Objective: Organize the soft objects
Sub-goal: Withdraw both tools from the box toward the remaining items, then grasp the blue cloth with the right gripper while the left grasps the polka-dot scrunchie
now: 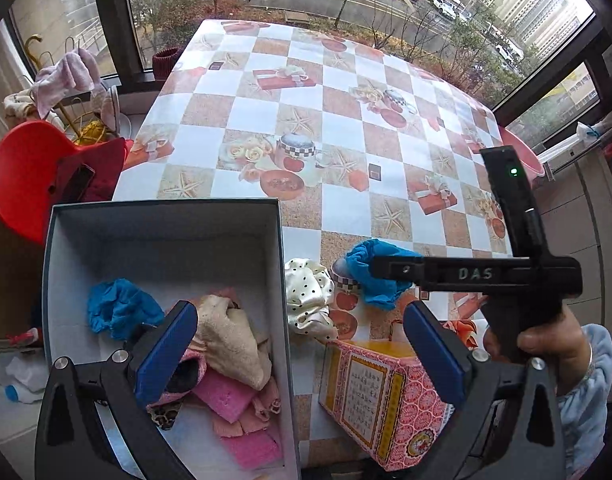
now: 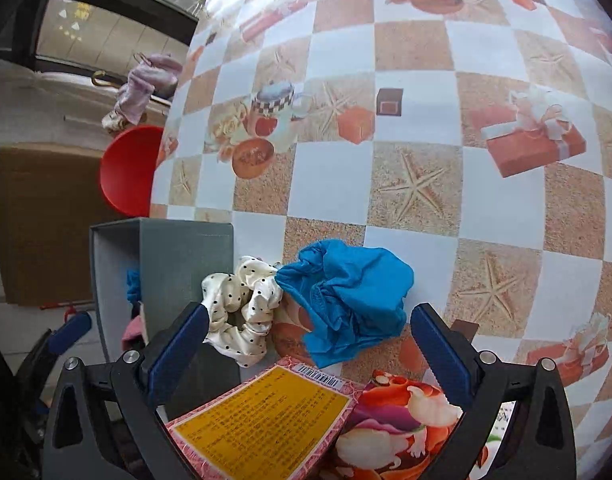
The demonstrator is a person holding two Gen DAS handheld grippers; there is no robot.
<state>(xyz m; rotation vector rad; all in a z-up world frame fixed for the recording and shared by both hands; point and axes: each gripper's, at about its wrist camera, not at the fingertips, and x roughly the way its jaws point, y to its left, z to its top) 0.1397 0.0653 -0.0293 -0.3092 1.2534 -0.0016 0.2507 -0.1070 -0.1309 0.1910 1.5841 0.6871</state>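
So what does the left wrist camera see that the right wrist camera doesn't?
Only the left view looks down into the grey box, showing its pile: a beige cloth, pink sponges and a blue cloth. Only the right view shows the blue cloth on the table unblocked. Both share the polka-dot scrunchie, the pink patterned carton and the checkered tablecloth.

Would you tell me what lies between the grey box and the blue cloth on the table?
The dotted scrunchie lies there, beside the grey box and touching the blue cloth; the right wrist view shows it best.
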